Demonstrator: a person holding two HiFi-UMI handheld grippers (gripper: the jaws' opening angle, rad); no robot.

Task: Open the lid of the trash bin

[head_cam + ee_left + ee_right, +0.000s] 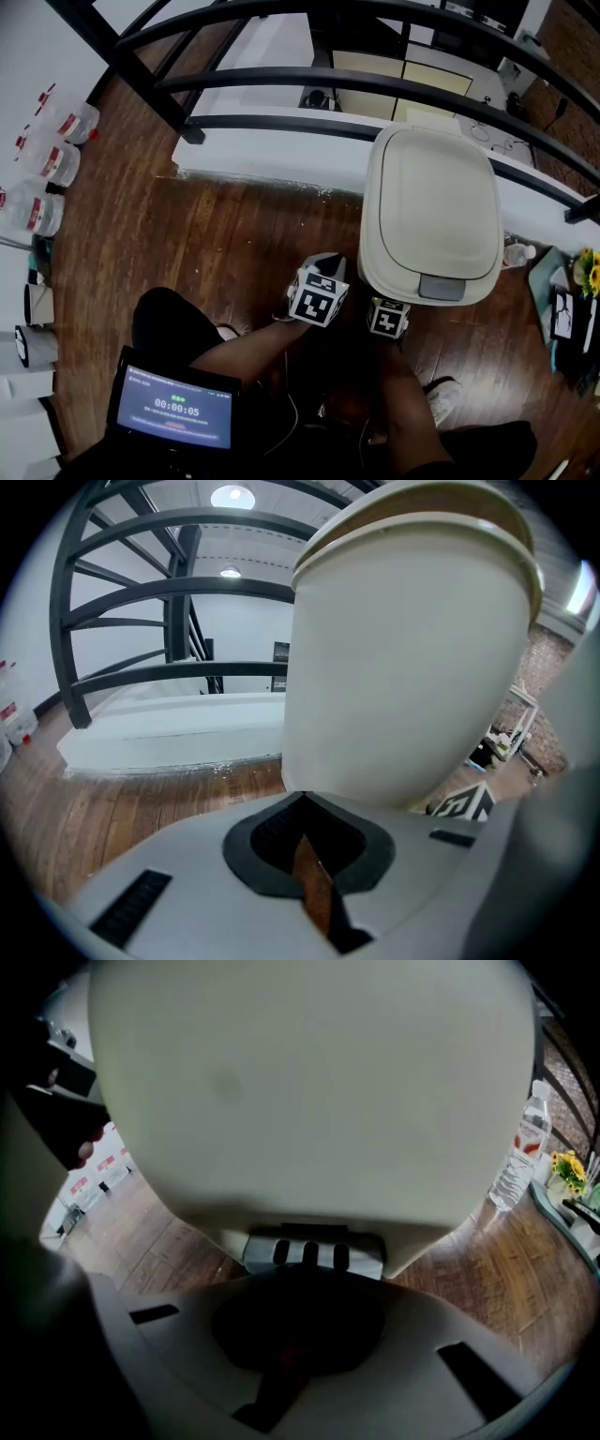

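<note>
A cream trash bin [431, 211] stands on the wood floor with its lid [439, 202] down and a grey push tab [442, 287] at the lid's front edge. My left gripper [319, 292] is at the bin's left front, jaws shut and empty; in the left gripper view the bin wall [412, 649] rises just beyond the left gripper [302, 803]. My right gripper [388, 318] is low under the bin's front. In the right gripper view the right gripper [300, 1286] is shut just short of a grey slotted pedal [314, 1252] at the bin's base [309, 1091].
A black curved railing [309, 84] on a white ledge [272, 155] runs behind the bin. Water bottles [56, 159] line the left wall. A bottle [523, 1152] and yellow flowers [589, 270] stand to the right. A tablet [173, 410] is on the person's lap.
</note>
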